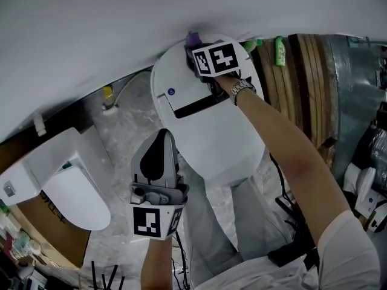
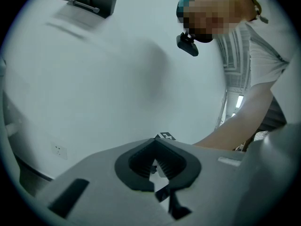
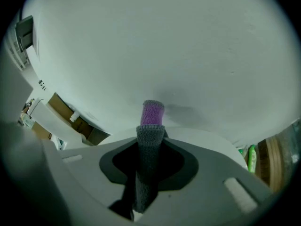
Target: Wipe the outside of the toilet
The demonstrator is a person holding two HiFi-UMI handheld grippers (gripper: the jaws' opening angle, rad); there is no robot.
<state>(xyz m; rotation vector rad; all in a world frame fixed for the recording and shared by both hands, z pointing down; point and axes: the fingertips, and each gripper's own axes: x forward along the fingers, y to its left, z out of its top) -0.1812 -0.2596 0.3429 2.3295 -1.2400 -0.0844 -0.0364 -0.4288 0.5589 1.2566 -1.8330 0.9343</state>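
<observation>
1. Currently the wiping step looks to be in hand at the rear of the white, closed-lid ceramic toilet (image 1: 224,138), which sits in the middle of the head view.
2. The right tool (image 1: 198,46) is at the toilet's 12 o'clock edge, over the rear deck and close to the pale wall (image 1: 91,23). It is clenched on a rolled grey cloth with a purple tip (image 3: 150,140), and the tip pokes out past the jaws toward the wall.
3. No view settles whether the cloth is touching the porcelain.
4. The left tool (image 1: 161,147) hangs at the lid's 7 o'clock, pointing upward, jaws together on nothing, and takes no part in the wipe.
5. The next move probably calls for pressing the cloth down and sweeping it along the deck, then down the flanks at 3 and 9 o'clock. The narrow gap to the wall leaves little room for the right tool's marker cube.
</observation>
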